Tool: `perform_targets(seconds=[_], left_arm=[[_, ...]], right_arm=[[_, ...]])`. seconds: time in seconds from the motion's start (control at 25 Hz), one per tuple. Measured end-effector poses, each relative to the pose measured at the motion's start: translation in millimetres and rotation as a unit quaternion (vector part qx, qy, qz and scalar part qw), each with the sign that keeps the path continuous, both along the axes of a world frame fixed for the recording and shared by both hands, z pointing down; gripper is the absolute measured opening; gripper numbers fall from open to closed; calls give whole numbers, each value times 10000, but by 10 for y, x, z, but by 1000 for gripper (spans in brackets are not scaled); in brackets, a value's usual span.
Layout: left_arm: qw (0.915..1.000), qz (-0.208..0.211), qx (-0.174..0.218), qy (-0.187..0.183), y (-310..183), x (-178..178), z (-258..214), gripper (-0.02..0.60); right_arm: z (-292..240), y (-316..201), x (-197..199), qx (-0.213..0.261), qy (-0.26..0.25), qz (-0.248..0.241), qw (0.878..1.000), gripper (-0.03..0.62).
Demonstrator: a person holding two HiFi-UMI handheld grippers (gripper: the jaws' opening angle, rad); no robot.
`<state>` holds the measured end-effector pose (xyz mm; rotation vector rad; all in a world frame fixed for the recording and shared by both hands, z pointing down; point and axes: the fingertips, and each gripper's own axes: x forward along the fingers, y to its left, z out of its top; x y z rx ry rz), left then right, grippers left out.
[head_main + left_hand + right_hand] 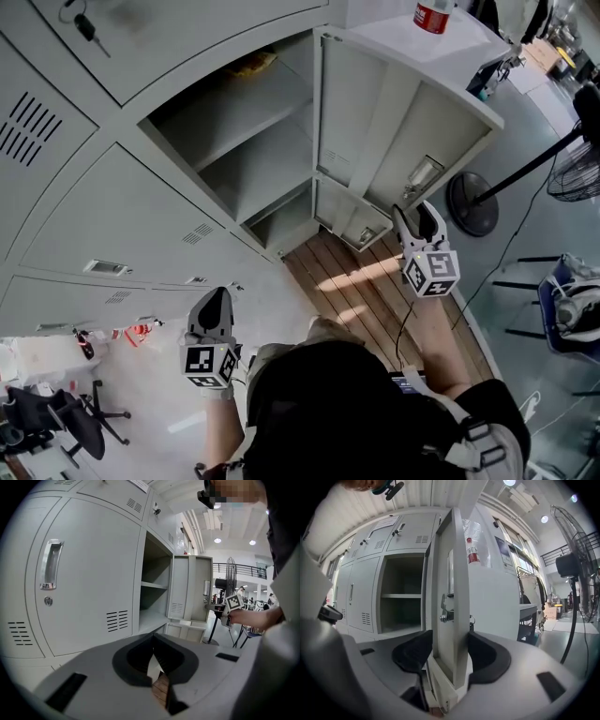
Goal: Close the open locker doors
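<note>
The grey locker bank has an upper door (375,122) swung wide, baring its shelved compartment (234,141). Below it a small door (342,220) also stands ajar. My right gripper (418,214) is at the free edge of the tall door (452,597), just under its latch (446,613). That edge stands between the spread jaws of my right gripper (450,656), which do not visibly squeeze it. Lower left, my left gripper (216,298) hangs in front of the closed lockers (89,578). The left gripper (153,654) is shut and holds nothing.
A red-labelled bottle (433,14) stands on top of the lockers. A pedestal fan (473,202) is to the right of the open door. A wooden floor strip (356,291) lies underfoot. A blue chair (572,300) is at the right and an office chair (66,417) at the lower left.
</note>
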<state>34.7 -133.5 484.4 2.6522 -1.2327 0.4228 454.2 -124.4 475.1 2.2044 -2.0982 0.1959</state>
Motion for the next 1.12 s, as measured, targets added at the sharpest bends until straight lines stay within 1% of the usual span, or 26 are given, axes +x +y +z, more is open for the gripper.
perform_targets(seconds=[0.2,0.4,0.68,1.12], left_arm=[[9999,-103,-11,10,30,-121,13,9],[9999,-149,-23,38,63,-234,8,9],[9999,-135,-46,49,117,-389,22,9],[9999,-76,-45,76,213,-710,13,9]], right_arm=[[-13,-16,2,-25,-44,42,10000,233],[-21,34,-81,-32,-57,81,9999,233],[-19,138,-289,-55,-52,50,10000,232],[-18,287,-652,-117,-67,53,9999,204]])
